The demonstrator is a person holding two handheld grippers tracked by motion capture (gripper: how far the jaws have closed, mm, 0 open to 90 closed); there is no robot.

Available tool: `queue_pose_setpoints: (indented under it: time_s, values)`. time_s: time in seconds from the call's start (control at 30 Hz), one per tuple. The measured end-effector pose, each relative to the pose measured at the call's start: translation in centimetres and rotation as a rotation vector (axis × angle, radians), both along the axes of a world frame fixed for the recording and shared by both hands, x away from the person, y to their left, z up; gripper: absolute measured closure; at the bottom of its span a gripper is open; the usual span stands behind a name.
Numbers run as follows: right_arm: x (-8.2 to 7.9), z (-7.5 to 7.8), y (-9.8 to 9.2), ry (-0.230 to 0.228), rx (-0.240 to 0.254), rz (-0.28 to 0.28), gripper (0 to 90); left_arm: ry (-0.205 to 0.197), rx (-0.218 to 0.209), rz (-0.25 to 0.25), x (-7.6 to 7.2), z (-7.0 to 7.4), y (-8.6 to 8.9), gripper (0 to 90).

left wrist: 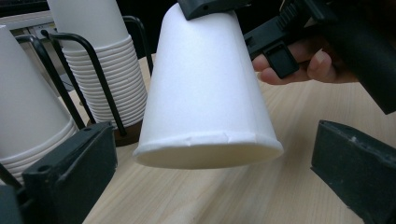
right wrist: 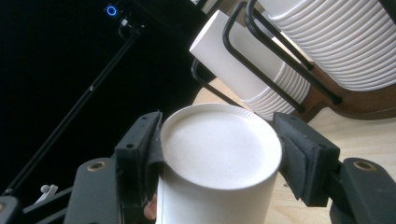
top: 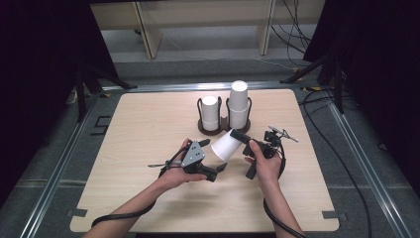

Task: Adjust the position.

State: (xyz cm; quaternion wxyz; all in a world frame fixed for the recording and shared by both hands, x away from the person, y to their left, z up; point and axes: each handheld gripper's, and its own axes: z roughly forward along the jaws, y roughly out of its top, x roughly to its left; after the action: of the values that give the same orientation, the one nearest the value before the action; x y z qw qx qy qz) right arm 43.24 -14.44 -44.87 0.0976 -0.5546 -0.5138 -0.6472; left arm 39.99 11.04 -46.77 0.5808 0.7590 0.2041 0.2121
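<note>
A: Nearest you, your left gripper [top: 222, 167] sits low over the table [top: 148, 198], and its jaws stand wide apart. Nothing is pressed between them.

B: And the paper cup [top: 227, 145]?

A: It hangs tilted just beyond those open jaws, its mouth turned toward your left gripper, clear of the tabletop. In the left gripper view the cup's rim [left wrist: 205, 151] lies between the two black jaws without touching either.

B: Who holds it, then?

A: Your right gripper [right wrist: 217, 144] does. Its pads are clamped on the cup's closed base end, one on each side.

B: What lies past that?

A: The dark wire cup holder [top: 225, 126], standing near the table's middle. The left stack [top: 210, 113] is short; the right stack [top: 238, 104] rises taller. Both sit upside down, just behind the held cup.
</note>
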Motion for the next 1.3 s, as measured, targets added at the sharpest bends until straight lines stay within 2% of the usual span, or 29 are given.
queue_pose_setpoints:
  time_s: [0.1, 0.13, 0.3, 0.4, 0.47, 0.5, 0.53, 0.63, 0.73, 0.8, 0.83, 0.87, 1.03, 1.07, 1.1, 1.13, 1.17, 1.23, 1.3]
  values:
    - [0.1, -0.1, -0.1, -0.018, -0.014, 0.000, 36.2, 0.001, -0.008, -0.005, 0.4, 0.0, -0.3, 0.0]
    - [0.1, -0.1, -0.1, -0.021, -0.017, -0.002, 36.2, 0.008, 0.002, -0.001, 0.4, 0.0, -0.3, 0.0]
    - [0.1, -0.2, -0.1, -0.020, -0.017, -0.008, 36.2, 0.007, 0.002, 0.010, 0.9, -0.2, -0.6, 0.0]
    - [0.2, -0.2, 0.0, -0.024, -0.013, -0.008, 36.2, 0.011, 0.021, 0.010, 1.1, -0.4, -0.7, 0.0]
    - [0.2, -0.3, 0.0, -0.024, 0.003, -0.005, 36.2, 0.018, 0.016, 0.013, 1.2, -0.5, -0.9, 0.0]
    - [0.3, -0.5, 0.0, -0.048, -0.006, -0.008, 36.3, 0.019, 0.015, 0.013, 1.3, -0.5, -0.9, 0.0]
    - [0.2, -0.3, 0.2, -0.018, 0.004, -0.010, 36.2, 0.018, 0.001, 0.012, 1.4, -0.6, -1.0, 0.0]
    - [0.2, -0.3, 0.1, -0.030, -0.016, -0.007, 36.3, 0.020, 0.012, 0.016, 1.4, -0.5, -1.1, 0.1]
    - [0.1, -0.2, 0.1, -0.016, -0.006, 0.002, 36.3, 0.019, 0.010, 0.015, 1.5, -0.6, -1.3, 0.4]
    - [0.1, -0.3, 0.2, -0.020, -0.001, -0.002, 36.3, 0.016, 0.025, 0.019, 1.5, -0.6, -1.4, 0.8]
    - [0.1, -0.3, 0.3, -0.009, 0.011, -0.003, 36.3, 0.013, 0.026, 0.019, 1.5, -0.6, -1.4, 1.6]
    - [0.1, -0.3, 0.2, -0.020, 0.006, 0.013, 36.2, 0.012, 0.024, 0.017, 1.6, -0.6, -1.4, 2.7]
    - [0.1, -0.5, 0.3, -0.040, 0.009, 0.000, 36.3, -0.008, 0.006, 0.019, 1.6, -0.7, -1.2, 11.3]
    - [0.0, -0.2, 0.3, 0.003, 0.028, 0.001, 36.2, -0.010, 0.011, 0.014, 1.5, -0.7, -1.1, 14.5]
    - [-0.1, -0.2, 0.3, 0.003, 0.036, 0.009, 36.0, -0.016, 0.015, 0.013, 1.5, -0.6, -1.1, 15.8]
    - [0.1, -0.3, 0.2, -0.019, 0.002, -0.001, 35.9, -0.019, 0.017, 0.015, 1.4, -0.6, -1.0, 16.4]
    - [0.0, -0.2, 0.3, -0.002, 0.027, 0.002, 35.8, -0.025, 0.013, 0.013, 1.5, -0.6, -1.0, 17.0]
    - [0.1, -0.4, 0.3, -0.049, 0.012, 0.003, 35.3, -0.031, 0.013, 0.013, 1.4, -0.5, -0.8, 19.0]
    - [0.0, -0.1, 0.4, -0.027, 0.025, 0.000, 34.8, -0.036, 0.023, 0.007, 1.4, -0.3, -0.6, 20.8]
